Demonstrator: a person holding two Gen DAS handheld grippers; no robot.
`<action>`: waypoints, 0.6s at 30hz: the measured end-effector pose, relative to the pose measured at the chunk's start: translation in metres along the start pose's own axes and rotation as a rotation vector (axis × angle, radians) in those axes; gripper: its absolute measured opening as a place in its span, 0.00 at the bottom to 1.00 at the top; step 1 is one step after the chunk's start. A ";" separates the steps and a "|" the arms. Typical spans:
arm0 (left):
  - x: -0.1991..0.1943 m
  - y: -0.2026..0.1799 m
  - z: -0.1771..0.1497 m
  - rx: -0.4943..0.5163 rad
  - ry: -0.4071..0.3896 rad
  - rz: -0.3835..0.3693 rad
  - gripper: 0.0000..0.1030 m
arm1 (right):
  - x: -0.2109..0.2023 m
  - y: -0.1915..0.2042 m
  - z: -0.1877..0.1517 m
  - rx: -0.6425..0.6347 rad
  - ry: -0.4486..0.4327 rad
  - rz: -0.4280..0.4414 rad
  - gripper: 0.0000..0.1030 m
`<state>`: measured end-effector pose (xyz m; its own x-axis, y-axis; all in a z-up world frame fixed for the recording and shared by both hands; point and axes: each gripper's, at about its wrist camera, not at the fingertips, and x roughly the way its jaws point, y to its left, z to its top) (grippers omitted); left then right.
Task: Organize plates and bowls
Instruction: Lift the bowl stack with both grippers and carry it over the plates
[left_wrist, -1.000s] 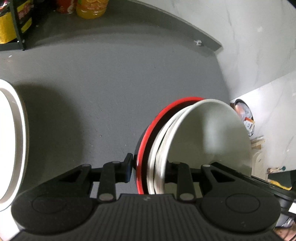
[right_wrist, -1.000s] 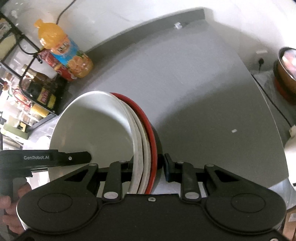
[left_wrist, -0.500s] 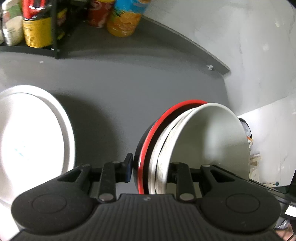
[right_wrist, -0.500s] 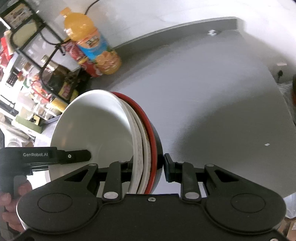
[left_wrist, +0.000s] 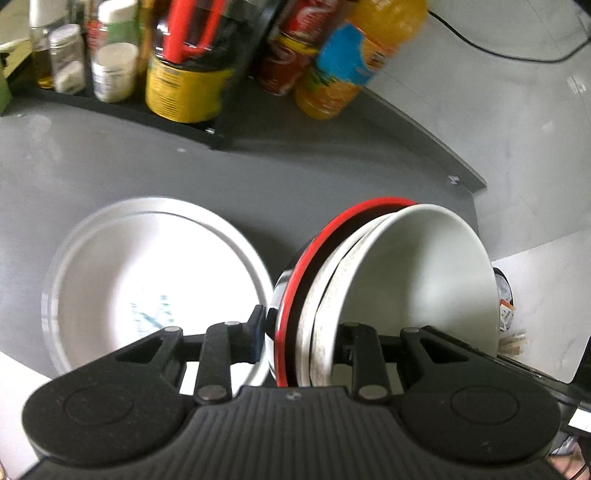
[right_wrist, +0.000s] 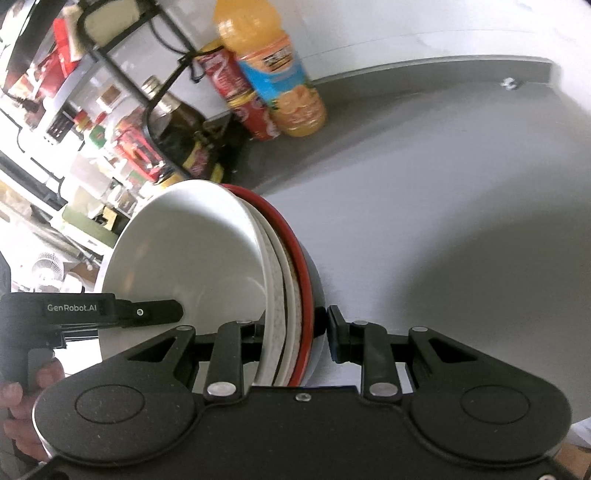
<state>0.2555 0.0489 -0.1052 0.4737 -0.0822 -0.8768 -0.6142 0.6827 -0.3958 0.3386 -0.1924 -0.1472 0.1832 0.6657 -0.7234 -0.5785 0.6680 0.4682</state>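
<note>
A stack of nested bowls (left_wrist: 406, 280), white ones inside a black bowl with a red rim (left_wrist: 332, 229), is held up on edge above the grey counter. My left gripper (left_wrist: 301, 332) is shut on its rim from one side. From the opposite side my right gripper (right_wrist: 293, 328) is shut on the same stack (right_wrist: 192, 258). A large white plate (left_wrist: 147, 280) with a faint blue mark lies flat on the counter, just left of the stack in the left wrist view. The left gripper's body (right_wrist: 92, 314) and a hand (right_wrist: 22, 413) show in the right wrist view.
At the counter's back stand an orange juice bottle (left_wrist: 354, 66), a red can (left_wrist: 295, 55) and a black rack (left_wrist: 110, 99) with jars and a yellow tin. The grey counter (right_wrist: 443, 221) stretches out to the right, ending at a white wall.
Both grippers carried the bowl stack to the left and toward the rack. The white plate slid from the left edge to beside the stack, and the bottles came into view.
</note>
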 end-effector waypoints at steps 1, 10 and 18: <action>-0.002 0.005 0.002 -0.004 -0.001 0.002 0.26 | 0.002 0.006 -0.001 -0.003 0.004 0.001 0.25; -0.017 0.050 0.009 -0.025 0.018 0.017 0.26 | 0.022 0.044 -0.008 -0.006 0.035 0.007 0.26; -0.023 0.097 0.027 -0.046 0.048 0.028 0.26 | 0.045 0.072 -0.015 0.025 0.066 0.004 0.26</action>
<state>0.2020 0.1366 -0.1162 0.4259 -0.0992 -0.8993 -0.6555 0.6513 -0.3822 0.2935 -0.1193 -0.1535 0.1275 0.6450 -0.7534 -0.5589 0.6743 0.4827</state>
